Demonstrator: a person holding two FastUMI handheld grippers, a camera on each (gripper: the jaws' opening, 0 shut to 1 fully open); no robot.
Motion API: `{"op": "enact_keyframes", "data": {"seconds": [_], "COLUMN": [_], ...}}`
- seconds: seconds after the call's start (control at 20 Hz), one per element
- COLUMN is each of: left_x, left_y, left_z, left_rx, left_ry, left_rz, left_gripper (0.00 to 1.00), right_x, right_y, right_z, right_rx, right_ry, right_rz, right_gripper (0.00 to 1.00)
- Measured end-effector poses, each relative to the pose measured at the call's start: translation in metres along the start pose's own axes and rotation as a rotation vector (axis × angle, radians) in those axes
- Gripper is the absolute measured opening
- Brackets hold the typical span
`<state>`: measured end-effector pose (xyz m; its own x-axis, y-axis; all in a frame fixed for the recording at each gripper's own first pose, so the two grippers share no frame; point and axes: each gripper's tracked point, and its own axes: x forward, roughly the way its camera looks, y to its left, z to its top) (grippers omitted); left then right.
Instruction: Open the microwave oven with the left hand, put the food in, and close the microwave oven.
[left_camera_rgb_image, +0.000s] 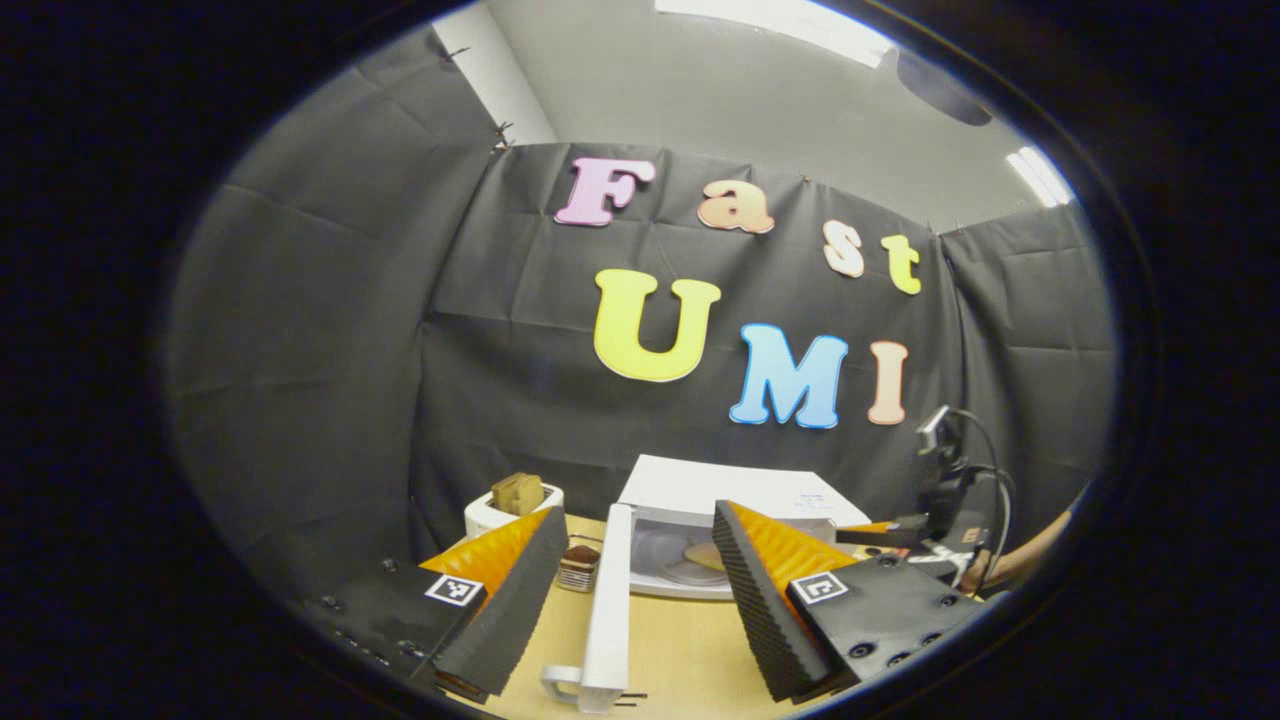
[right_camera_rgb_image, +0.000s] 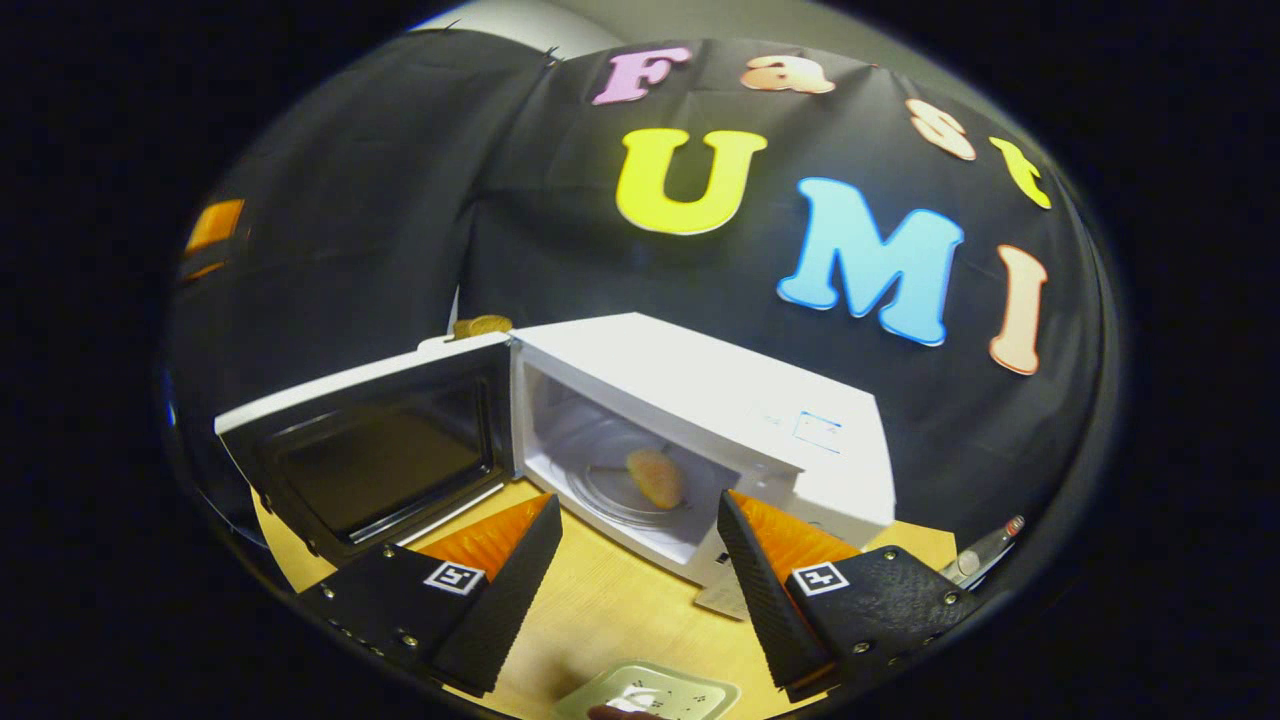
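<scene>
Inside the boxy white microwave (right_camera_rgb_image: 700, 400), a rounded piece of food (right_camera_rgb_image: 655, 476) lies on the glass turntable; door (right_camera_rgb_image: 370, 460) swung wide. Left gripper (left_camera_rgb_image: 630, 590) and right gripper (right_camera_rgb_image: 635, 590) both spread, ribbed pads empty, over the wooden table (right_camera_rgb_image: 610, 610).

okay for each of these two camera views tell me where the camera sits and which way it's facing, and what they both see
Left gripper view: rides on the left gripper, level with the table, facing the edge of the open microwave door; its own fingers show, open, and the other gripper at far right.
Right gripper view: rides on the right gripper, raised, looking down into the microwave; its own fingers show, open, above a tray.
Shared: microwave, door, the food on the turntable.
</scene>
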<state>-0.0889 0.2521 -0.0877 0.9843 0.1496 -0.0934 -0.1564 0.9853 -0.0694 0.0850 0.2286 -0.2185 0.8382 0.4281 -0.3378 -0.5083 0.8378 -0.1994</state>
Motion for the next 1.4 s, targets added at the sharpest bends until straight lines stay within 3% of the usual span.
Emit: {"op": "enact_keyframes", "data": {"seconds": [0.2,0.4,0.55,0.7,0.8,0.9,1.0,1.3,1.4], "left_x": [0.019,0.035,0.041,0.041,0.037,0.031,0.029,0.001,-0.007], "left_y": [-0.024,-0.038,-0.041,-0.038,-0.031,-0.013,-0.005,0.068,0.078], "left_z": [-0.009,-0.006,-0.010,-0.025,-0.033,-0.043,-0.070,-0.106,-0.126], "left_rx": [-0.026,-0.026,-0.007,0.000,0.000,0.014,0.014,0.115,0.151], "left_ry": [0.020,0.008,0.010,0.050,0.072,0.098,0.173,0.291,0.349], "left_rz": [-0.078,-0.105,-0.111,-0.114,-0.106,-0.060,-0.073,0.060,0.055], "left_gripper": [0.96,0.94,0.99,0.91,0.73,0.39,0.05,0.07,0.07], "right_x": [-0.061,-0.112,-0.127,-0.133,-0.135,-0.137,-0.135,-0.133,-0.133], "right_y": [-0.020,-0.037,-0.035,-0.031,-0.026,-0.021,-0.016,-0.020,-0.020], "right_z": [0.035,0.073,0.082,0.082,0.082,0.083,0.084,0.084,0.083], "right_rx": [0.079,0.102,0.103,0.105,0.109,0.112,0.117,0.127,0.124], "right_ry": [-0.099,-0.218,-0.253,-0.250,-0.250,-0.253,-0.254,-0.261,-0.252], "right_rz": [-0.063,-0.126,-0.135,-0.133,-0.122,-0.112,-0.105,-0.104,-0.108], "right_gripper": [0.96,0.96,0.98,0.95,0.95,0.95,0.95,0.95,0.95]}}
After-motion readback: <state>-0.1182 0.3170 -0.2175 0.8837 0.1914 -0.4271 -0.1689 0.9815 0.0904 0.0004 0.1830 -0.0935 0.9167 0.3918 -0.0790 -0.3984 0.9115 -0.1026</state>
